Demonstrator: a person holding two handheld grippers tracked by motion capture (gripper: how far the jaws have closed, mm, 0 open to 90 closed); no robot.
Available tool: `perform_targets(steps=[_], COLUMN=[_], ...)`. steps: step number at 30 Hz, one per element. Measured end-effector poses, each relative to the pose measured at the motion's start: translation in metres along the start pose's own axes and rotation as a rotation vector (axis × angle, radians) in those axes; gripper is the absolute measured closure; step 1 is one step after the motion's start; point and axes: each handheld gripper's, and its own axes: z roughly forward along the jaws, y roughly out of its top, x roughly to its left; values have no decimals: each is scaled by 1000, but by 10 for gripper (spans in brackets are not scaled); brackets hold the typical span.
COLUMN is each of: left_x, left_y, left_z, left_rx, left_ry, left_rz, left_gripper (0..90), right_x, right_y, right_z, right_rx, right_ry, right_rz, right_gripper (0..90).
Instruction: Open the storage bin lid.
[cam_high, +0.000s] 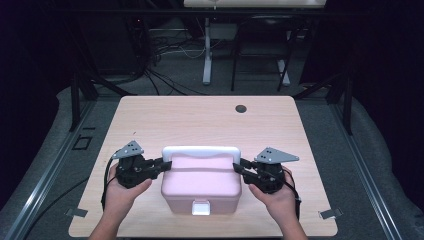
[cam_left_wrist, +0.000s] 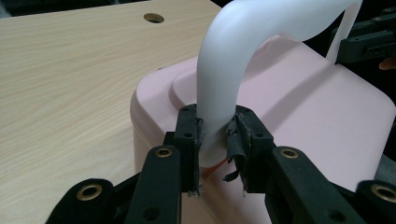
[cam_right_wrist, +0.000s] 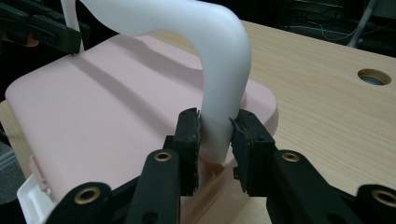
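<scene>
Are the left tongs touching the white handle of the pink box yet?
Touching. The left gripper view shows both pads of the left tongs pressed against the white handle.

A pale pink plastic box (cam_high: 201, 185) sits on the near half of the table, roughly centred between its left and right edges, resting flat on its base. It is rectangular with rounded corners, and its lid is closed, with a shallow raised panel across the top. A white latch (cam_high: 200, 207) sits at the middle of the near side, facing the person. A thick white handle (cam_high: 201, 150) arches over the lid from one short end to the other; it is a smooth, rounded bar, standing raised above the lid, with its two legs coming down at the left (cam_left_wrist: 215, 100) and right (cam_right_wrist: 223, 100) ends of the box.
</scene>
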Motion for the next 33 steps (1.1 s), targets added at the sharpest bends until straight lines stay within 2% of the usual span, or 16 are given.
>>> perform_targets(steps=[6, 18, 21, 26, 33], left_x=[-1, -1, -1, -5, -11], left_y=[1, 6, 6, 6, -2], left_z=[-1, -5, -6, -15, -39], left_rx=[4, -28, -32, -33, -51], left_ry=[7, 8, -4, 3, 29], left_rz=[10, 4, -10, 4, 29], left_gripper=[733, 730, 717, 655, 606], right_x=[1, 3, 2, 4, 5], right_y=[2, 7, 7, 9, 11], right_z=[-3, -8, -8, -8, -12], right_rx=[-5, -40, -43, -50, -66], right_ry=[6, 7, 8, 2, 4], right_rz=[2, 7, 10, 0, 3], right_gripper=[734, 739, 739, 740, 741])
